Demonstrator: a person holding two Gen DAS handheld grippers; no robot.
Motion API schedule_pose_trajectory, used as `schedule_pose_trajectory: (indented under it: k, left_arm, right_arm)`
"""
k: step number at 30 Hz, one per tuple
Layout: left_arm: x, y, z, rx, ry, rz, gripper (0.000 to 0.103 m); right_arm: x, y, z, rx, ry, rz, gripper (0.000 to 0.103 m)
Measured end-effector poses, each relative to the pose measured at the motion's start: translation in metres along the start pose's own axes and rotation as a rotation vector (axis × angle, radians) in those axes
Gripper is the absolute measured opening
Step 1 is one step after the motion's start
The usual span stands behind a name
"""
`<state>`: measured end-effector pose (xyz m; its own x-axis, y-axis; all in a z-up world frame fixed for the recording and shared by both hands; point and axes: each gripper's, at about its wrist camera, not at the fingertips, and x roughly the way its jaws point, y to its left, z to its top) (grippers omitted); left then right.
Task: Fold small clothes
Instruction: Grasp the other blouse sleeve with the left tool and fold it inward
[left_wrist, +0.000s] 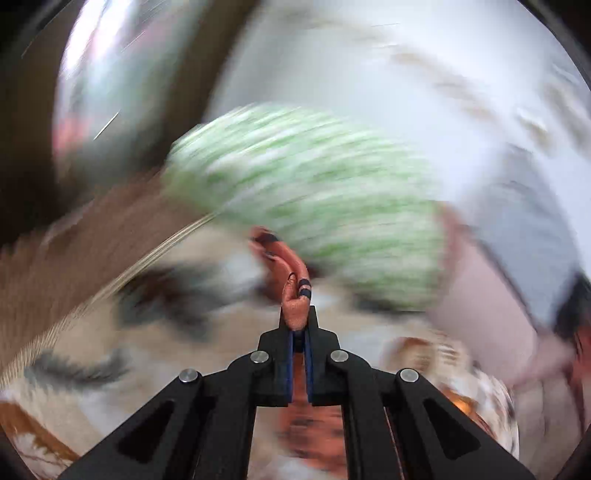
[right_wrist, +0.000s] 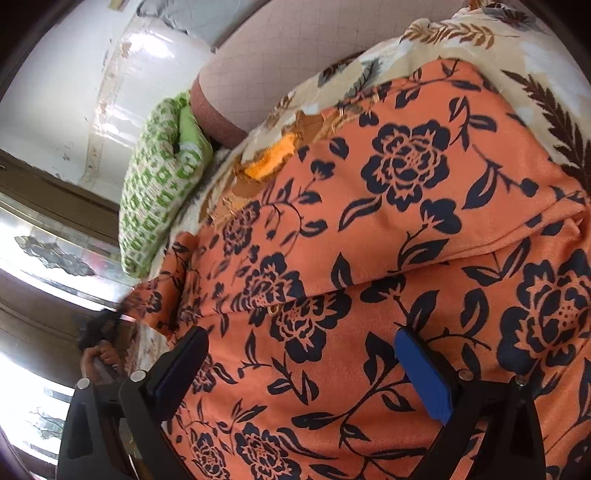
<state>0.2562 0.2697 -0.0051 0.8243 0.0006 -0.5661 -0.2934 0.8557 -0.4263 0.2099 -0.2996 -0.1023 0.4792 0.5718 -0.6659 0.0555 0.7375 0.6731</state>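
The left gripper (left_wrist: 298, 325) has its jaws pinching a bunched edge of the orange floral garment (right_wrist: 388, 229), the rest of its view blurred. The garment lies spread and partly folded over itself on a bed covered by a leaf-print sheet (right_wrist: 546, 96), reaching toward the bed's edge where a green-and-white pillow (right_wrist: 159, 192) rests. The right gripper (right_wrist: 301, 354) hovers over the garment with its jaws spread wide, holding nothing.
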Motion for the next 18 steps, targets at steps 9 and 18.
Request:
schedule_pose_trajectory:
  k: [9,18]
  left_arm:
    - [-0.048,-0.297,-0.106,0.441,0.036,-0.471,0.004]
    - [0.066,-0.320,-0.249,0.534,0.496,-0.379,0.070]
  right_arm:
    - [-0.075,-0.027,-0.002,0.067,-0.146,0.079,0.102]
    - [-0.124,-0.078,-0.009,0.162,-0.208,0.073,0.102]
